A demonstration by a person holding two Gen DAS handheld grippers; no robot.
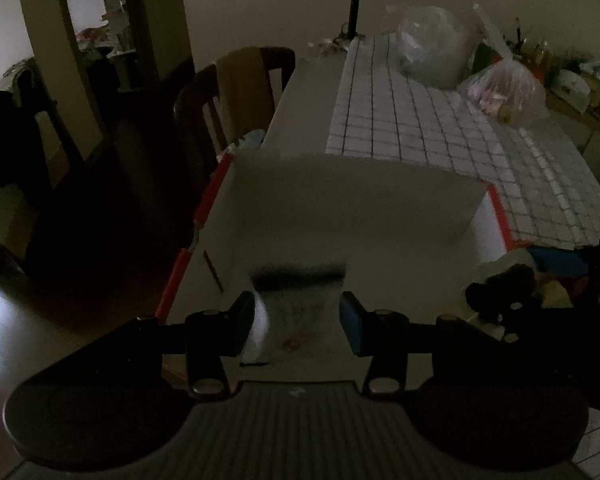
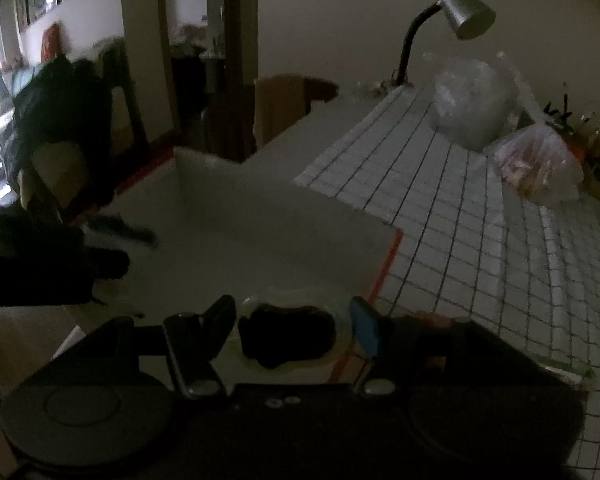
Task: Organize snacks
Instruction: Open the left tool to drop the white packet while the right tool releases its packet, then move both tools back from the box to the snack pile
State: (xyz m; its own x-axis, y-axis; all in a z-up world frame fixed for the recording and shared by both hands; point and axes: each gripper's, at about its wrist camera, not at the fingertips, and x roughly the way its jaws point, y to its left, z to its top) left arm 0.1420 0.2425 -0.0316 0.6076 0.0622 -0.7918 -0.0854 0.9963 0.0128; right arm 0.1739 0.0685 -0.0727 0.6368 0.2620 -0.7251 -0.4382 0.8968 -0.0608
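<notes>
Your left tongs (image 1: 300, 322) clamp a pale snack packet (image 1: 296, 312) with a dark top band, held over the open white box (image 1: 340, 184) that fills the left wrist view from ten to two o'clock. Your right tongs (image 2: 294, 332) pinch a clear-wrapped dark snack (image 2: 288, 336) above the box's near right corner, by its orange edge (image 2: 384, 272). On the checked surface (image 2: 480, 240), at one o'clock, sit a clear bag (image 2: 472, 104) and a pinkish bag (image 2: 540, 164), below the lamp (image 2: 464, 12).
</notes>
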